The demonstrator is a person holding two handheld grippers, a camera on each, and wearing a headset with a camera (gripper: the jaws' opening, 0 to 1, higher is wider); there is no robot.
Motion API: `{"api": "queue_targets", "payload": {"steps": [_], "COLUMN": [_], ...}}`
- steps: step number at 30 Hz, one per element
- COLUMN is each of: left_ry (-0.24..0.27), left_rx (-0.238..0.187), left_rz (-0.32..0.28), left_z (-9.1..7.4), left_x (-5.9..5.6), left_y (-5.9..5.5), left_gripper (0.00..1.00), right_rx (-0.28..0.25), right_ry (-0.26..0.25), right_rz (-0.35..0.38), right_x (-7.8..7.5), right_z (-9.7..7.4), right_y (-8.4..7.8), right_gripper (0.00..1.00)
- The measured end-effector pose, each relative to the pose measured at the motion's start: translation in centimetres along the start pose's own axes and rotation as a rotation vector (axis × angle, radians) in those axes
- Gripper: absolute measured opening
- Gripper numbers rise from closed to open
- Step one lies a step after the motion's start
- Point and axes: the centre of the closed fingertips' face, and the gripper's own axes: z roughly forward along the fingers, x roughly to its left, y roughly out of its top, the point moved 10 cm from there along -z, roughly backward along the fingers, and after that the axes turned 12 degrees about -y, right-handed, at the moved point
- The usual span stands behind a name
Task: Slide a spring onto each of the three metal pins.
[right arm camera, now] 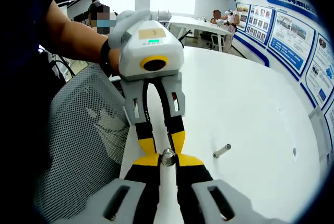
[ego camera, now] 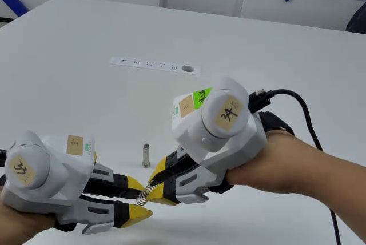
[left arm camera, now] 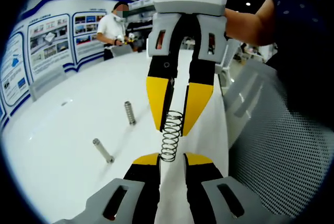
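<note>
One bare steel coil spring [left arm camera: 171,136] spans the gap between two white hand-held grippers with yellow-tipped black jaws, above a plain white table [ego camera: 257,45]. The right gripper [ego camera: 157,187] has its jaws closed on one end of the spring; in its own view the coil appears end-on, pinched between the tips. The left gripper [ego camera: 138,199] faces it with jaws parted and the spring's other end lying between them. Whether its pads touch the coil cannot be made out. In the left gripper view, two short grey metal pins stand on the table, clear of the spring. The nearer pin [left arm camera: 103,150] has a smooth shaft, and the farther pin [left arm camera: 129,113] has a ribbed outline too small to resolve. The head view presents one pin, just beyond the jaw tips, where the grippers cover part of the table. One white power strip [ego camera: 155,65] lies farther back. A black cable [ego camera: 303,116] runs from the right gripper off the lower edge.
</note>
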Motion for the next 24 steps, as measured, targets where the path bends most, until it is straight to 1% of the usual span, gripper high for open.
{"api": "queue_targets", "payload": {"steps": [7, 10, 13, 18, 24], "left_ry": [0.043, 0.065, 0.085, 0.112, 0.124], "left_rx": [-0.019, -0.034, -0.057, -0.083, -0.089], "left_rz": [-0.040, -0.060, -0.084, -0.109, -0.121], "left_z": [-0.8, -1.2, -1.5, -1.9, -2.0], "left_x": [0.2, 0.3, 0.4, 0.5, 0.5], "left_y": [-0.6, -0.7, -0.8, -0.9, -1.0], "left_gripper": [0.26, 0.30, 0.33, 0.38, 0.42], "right_rx": [0.020, 0.030, 0.039, 0.057, 0.085], "right_ry": [-0.012, -0.032, -0.059, -0.095, -0.114], "right_rz": [-0.019, -0.024, -0.028, -0.037, -0.067], "right_x": [-1.1, -1.9, -3.1, -4.9, -6.8], "right_z": [-0.3, -0.6, -0.9, -0.9, -0.4], "right_y": [0.4, 0.5, 0.9, 1.5, 2.5], "right_gripper": [0.12, 0.12, 0.12, 0.12, 0.12]}}
